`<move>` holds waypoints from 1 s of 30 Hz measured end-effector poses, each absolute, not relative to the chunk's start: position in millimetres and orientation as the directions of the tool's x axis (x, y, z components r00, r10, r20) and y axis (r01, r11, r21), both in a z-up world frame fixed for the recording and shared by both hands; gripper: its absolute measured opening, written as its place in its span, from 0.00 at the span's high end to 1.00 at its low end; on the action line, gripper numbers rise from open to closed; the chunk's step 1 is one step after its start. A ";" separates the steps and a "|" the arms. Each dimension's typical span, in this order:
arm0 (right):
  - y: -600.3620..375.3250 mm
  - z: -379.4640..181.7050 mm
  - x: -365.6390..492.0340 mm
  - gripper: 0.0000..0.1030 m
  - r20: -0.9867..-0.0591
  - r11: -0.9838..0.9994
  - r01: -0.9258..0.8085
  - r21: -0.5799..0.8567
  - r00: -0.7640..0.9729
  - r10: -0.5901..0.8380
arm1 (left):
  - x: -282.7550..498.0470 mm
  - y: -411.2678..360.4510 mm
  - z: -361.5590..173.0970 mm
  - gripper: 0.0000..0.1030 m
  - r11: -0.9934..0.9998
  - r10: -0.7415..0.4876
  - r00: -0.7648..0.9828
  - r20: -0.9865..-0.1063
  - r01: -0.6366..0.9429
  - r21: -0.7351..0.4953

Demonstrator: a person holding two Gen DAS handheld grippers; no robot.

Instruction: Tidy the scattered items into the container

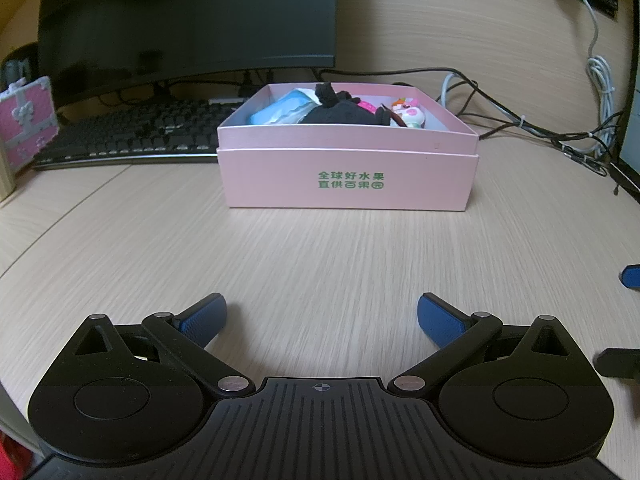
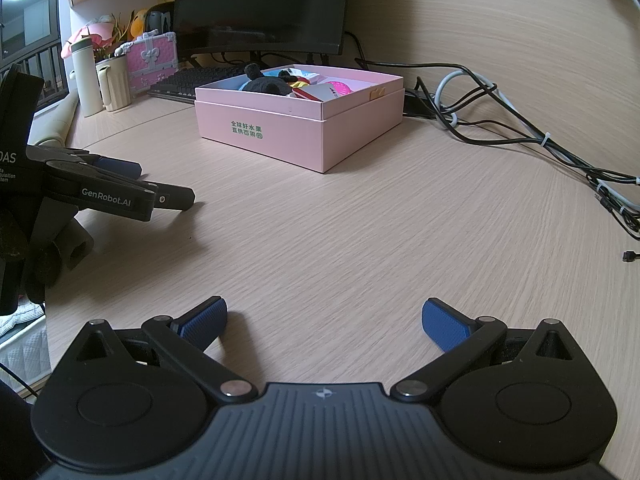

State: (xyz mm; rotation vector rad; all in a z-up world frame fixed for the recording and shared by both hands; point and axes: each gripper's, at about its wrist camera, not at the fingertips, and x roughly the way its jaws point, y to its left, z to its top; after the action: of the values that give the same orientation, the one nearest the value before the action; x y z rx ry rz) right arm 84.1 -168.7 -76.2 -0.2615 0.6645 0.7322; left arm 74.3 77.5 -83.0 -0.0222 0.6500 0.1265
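The left gripper (image 1: 322, 316) and the right gripper (image 2: 325, 318) are held wide apart at the jaws, with nothing in them. The pink box (image 1: 348, 176) is set on the desk (image 1: 320, 256), well ahead. A black soft toy (image 1: 336, 110) is seen inside it.

Box (image 1: 347, 176) sits on surface (image 1: 320, 256), items inside; keyboard (image 1: 132, 136) left of it, monitor (image 1: 188, 20) behind, cables (image 1: 560, 136) right. Left gripper (image 2: 168, 188) apparently nearer the box than right gripper (image 2: 324, 320).
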 end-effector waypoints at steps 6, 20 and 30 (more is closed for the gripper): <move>-168.7 -76.2 84.1 0.00 -0.642 0.723 -0.691 0.005 0.552 0.531 | 74.6 77.4 -83.0 0.00 0.992 0.111 0.789 -0.605 -0.125 0.019; -168.5 -76.1 83.8 0.00 -0.642 0.723 -0.691 0.005 0.552 0.532 | 76.1 77.3 -82.9 0.00 0.992 0.109 0.788 -0.606 -0.122 0.019; -168.3 -76.0 83.4 0.00 -0.642 0.723 -0.691 0.005 0.552 0.531 | 76.7 77.9 -82.8 0.00 0.993 0.106 0.788 -0.606 -0.120 0.018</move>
State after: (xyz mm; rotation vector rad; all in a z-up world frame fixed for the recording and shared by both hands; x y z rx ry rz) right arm 83.4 -168.3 -76.0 -0.2615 0.6646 0.7321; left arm 76.7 77.9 -82.8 -0.0216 0.6516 0.1217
